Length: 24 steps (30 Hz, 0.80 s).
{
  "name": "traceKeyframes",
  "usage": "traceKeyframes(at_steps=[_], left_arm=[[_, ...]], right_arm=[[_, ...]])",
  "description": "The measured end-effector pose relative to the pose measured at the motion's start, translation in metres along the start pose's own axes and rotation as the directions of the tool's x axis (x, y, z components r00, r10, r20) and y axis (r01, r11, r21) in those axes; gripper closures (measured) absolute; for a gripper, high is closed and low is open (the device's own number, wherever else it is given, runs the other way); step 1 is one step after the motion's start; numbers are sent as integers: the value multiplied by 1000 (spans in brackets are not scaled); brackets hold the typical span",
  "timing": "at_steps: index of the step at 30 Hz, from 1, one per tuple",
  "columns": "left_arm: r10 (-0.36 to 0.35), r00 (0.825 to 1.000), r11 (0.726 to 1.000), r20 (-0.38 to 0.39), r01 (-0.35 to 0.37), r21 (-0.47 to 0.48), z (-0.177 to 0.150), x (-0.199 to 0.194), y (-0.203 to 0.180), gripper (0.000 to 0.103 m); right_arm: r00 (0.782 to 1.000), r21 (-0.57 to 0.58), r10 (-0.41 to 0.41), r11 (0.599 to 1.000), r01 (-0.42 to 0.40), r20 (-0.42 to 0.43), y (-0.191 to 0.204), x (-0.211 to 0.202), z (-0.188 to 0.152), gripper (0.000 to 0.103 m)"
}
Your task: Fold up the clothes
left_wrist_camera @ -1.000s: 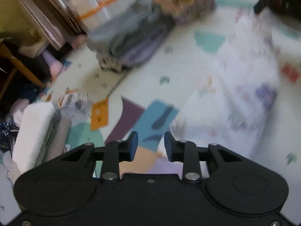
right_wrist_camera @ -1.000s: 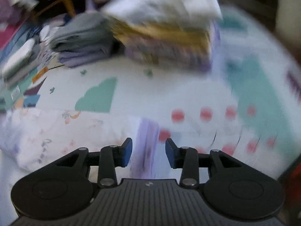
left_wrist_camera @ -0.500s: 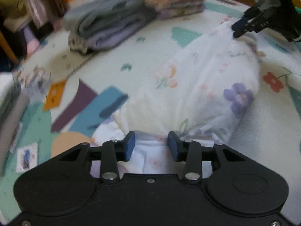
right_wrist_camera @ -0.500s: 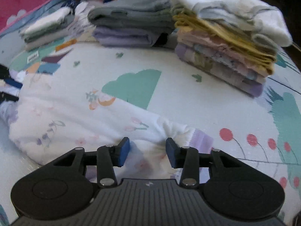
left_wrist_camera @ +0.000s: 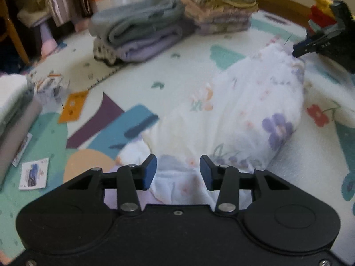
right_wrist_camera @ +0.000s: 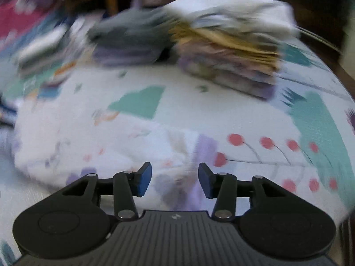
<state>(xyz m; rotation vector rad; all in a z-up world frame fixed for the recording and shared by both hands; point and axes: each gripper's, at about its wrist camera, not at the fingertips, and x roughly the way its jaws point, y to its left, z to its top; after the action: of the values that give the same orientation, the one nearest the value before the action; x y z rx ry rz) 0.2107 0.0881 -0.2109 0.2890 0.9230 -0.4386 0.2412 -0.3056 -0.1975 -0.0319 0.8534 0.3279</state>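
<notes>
While the play mat [left_wrist_camera: 137, 75] is carrying everything, we're seeing the floral garment [left_wrist_camera: 239, 110] lying bunched on it, long axis running from 6 o'clock up to 1 o'clock in the left view. Folded stacks [left_wrist_camera: 217, 8] are sitting at 12 o'clock. We're holding the left gripper [left_wrist_camera: 178, 171] low at its near end, jaws parted around cloth, nothing pinched. Our right gripper [right_wrist_camera: 175, 179] is hovering at the far end, equally near, jaws spread, gripping nothing; that view is blurring.
</notes>
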Motion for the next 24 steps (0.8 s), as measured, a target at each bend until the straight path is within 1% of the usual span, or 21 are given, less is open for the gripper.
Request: traceKeyframes(at_steps=[2, 3, 4, 5, 8, 10, 11, 12, 14, 16, 17, 19, 20, 21, 23, 24], left_arm=[[-4, 1000, 1000, -2, 4, 0, 0, 1, -3, 61], [-7, 1000, 1000, -3, 7, 1, 0, 2, -4, 61], [-9, 1000, 1000, -4, 9, 1, 0, 2, -6, 61], [-11, 1000, 1000, -5, 11, 1, 0, 3, -7, 61], [-18, 1000, 1000, -8, 18, 1, 0, 4, -12, 61], [-21, 1000, 1000, -9, 21, 5, 0, 5, -15, 59], [-8, 1000, 999, 4, 7, 35, -1, 5, -18, 58], [-8, 1000, 1000, 0, 8, 24, 2, 2, -17, 58], [-10, 1000, 1000, -3, 10, 4, 7, -4, -15, 59], [-14, 998, 1000, 60, 12, 18, 5, -22, -15, 59], [-16, 996, 1000, 89, 13, 23, 5, -31, -15, 59], [-27, 994, 1000, 104, 28, -4, 0, -42, -10, 59], [-31, 994, 999, 106, 32, -12, -4, -45, -9, 59], [-33, 994, 999, 106, 36, -20, -8, -48, -8, 59], [-25, 996, 999, 82, 28, -33, -15, -45, -8, 59], [-18, 998, 999, 65, 21, -44, -18, -42, -9, 59]], right_arm=[[1000, 141, 16, 990, -14, -10, -16, -4, -6, 50], [999, 204, 29, 979, -24, -20, -22, -2, -8, 50], [998, 280, 52, 959, -41, -31, -30, 1, -12, 50], [997, 360, 72, 932, -53, -39, -39, 5, -16, 49], [993, 534, 114, 842, -76, -39, -57, 14, -29, 49], [993, 518, 112, 851, -79, -32, -54, 16, -32, 48], [993, 502, 112, 861, -78, -37, -51, 17, -32, 49], [993, 501, 113, 862, -80, -36, -51, 16, -30, 50], [993, 547, 121, 830, -107, 11, -56, 11, -33, 49], [992, 548, 126, 829, -113, 13, -57, 13, -33, 48], [992, 525, 124, 844, -105, 0, -55, 16, -33, 47], [992, 474, 128, 873, -112, -2, -49, 17, -32, 46], [992, 460, 127, 881, -112, -2, -47, 17, -31, 46], [992, 467, 127, 877, -113, 2, -47, 17, -32, 46], [992, 480, 127, 870, -116, 9, -48, 17, -33, 46], [992, 472, 123, 874, -112, 6, -47, 17, -33, 50]])
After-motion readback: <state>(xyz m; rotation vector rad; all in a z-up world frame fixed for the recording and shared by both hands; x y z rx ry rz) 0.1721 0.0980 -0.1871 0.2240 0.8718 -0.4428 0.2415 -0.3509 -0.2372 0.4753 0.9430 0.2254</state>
